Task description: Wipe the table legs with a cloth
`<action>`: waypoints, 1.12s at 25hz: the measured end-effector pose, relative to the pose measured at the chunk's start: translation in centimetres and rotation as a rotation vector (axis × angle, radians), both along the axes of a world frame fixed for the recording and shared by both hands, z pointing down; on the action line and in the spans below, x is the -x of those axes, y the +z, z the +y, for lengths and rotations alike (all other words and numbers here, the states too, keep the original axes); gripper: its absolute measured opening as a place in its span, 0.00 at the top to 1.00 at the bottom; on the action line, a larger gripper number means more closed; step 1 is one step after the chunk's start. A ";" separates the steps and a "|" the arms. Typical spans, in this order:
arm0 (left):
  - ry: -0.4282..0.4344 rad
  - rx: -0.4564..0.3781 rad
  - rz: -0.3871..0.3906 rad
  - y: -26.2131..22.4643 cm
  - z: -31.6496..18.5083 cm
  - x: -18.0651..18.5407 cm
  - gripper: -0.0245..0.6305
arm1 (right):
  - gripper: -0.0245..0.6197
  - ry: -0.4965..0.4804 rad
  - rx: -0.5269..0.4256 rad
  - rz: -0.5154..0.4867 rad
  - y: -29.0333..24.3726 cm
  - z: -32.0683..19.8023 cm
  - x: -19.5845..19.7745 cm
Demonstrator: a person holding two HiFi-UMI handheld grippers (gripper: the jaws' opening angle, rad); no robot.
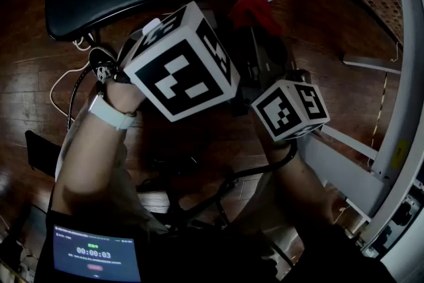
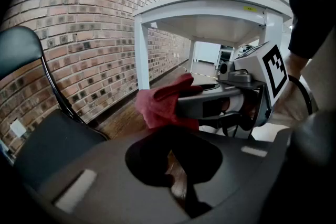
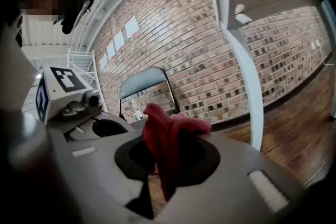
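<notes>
Gripping a red cloth [image 3: 167, 136], the right tongs [image 3: 160, 171] hang near a white table leg [image 3: 242, 73]; the left tongs [image 2: 176, 178] sit closed, empty.

A: Where does the head view sit?
B: Overhead, facing steeply down at the wood floor [image 1: 331, 23].
A: The gripper views?
B: Each rides low behind its own jaws. Left faces the table [image 2: 142, 55], right faces the chair [image 3: 144, 84]. Both share the brick wall [image 2: 79, 34] and the cloth [image 2: 160, 105], close up.
</notes>
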State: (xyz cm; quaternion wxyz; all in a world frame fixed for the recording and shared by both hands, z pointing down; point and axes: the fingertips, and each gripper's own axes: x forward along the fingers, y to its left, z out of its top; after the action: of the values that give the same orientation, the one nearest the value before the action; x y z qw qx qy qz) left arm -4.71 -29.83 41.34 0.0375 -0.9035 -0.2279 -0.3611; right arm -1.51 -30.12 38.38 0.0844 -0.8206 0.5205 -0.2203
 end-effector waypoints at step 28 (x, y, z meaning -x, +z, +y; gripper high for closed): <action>-0.132 0.187 0.157 -5.6 -9.5 -7.1 0.97 | 0.88 0.787 0.067 0.279 -8.5 3.4 -23.9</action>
State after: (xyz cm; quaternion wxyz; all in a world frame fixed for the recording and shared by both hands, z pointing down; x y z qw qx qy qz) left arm 2.35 -39.28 35.70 -0.0532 -0.9415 -0.1970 -0.2682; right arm 22.41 -26.67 29.90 0.0642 -0.9811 0.1663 -0.0747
